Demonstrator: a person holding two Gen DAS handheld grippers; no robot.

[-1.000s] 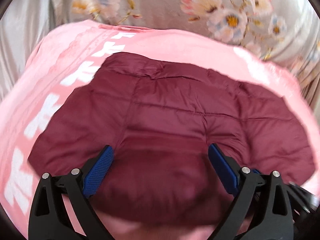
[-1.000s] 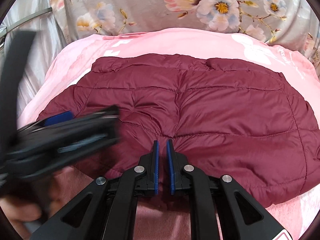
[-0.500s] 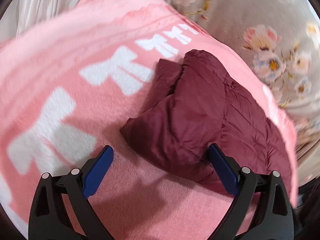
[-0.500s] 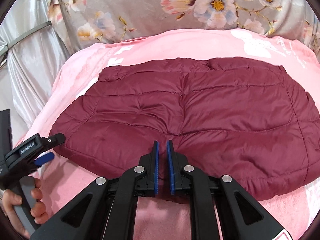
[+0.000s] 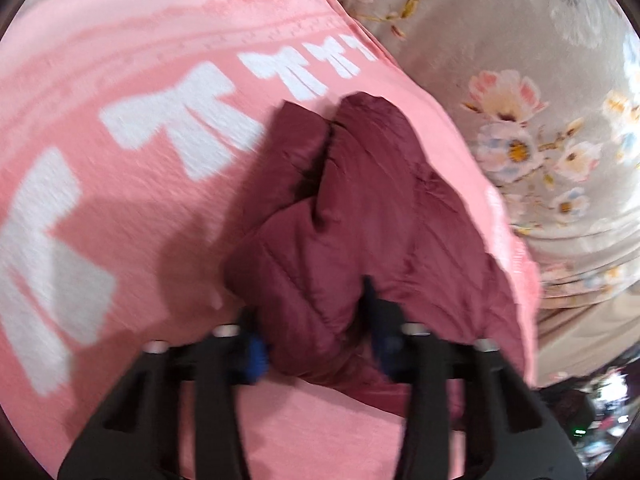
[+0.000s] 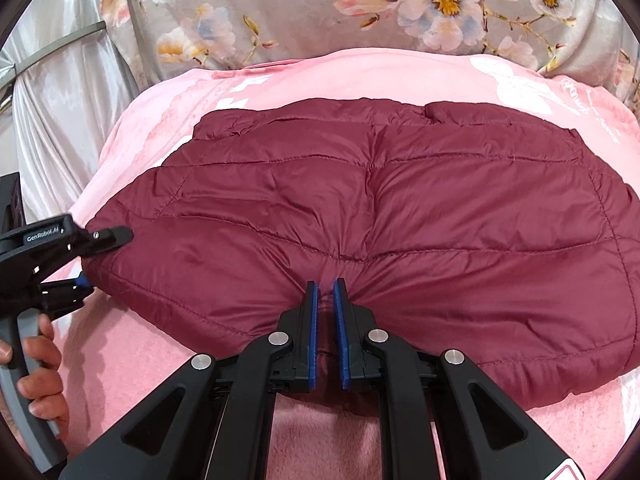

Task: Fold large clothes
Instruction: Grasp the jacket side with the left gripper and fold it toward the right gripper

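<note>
The maroon quilted puffer jacket (image 6: 400,216) lies spread flat on the pink blanket (image 6: 360,76), its long axis running crosswise in front of the right gripper (image 6: 325,320). That gripper is clenched on a pinch of the jacket's near hem, about mid-length. Off to its left, the left gripper (image 5: 316,344) has just been closing and now bites the jacket's end corner, fabric bunched between its jaws. So the left hand (image 6: 36,356) has the free end; the fold, I'd guess, carries that end across toward the right gripper's far side.
</note>
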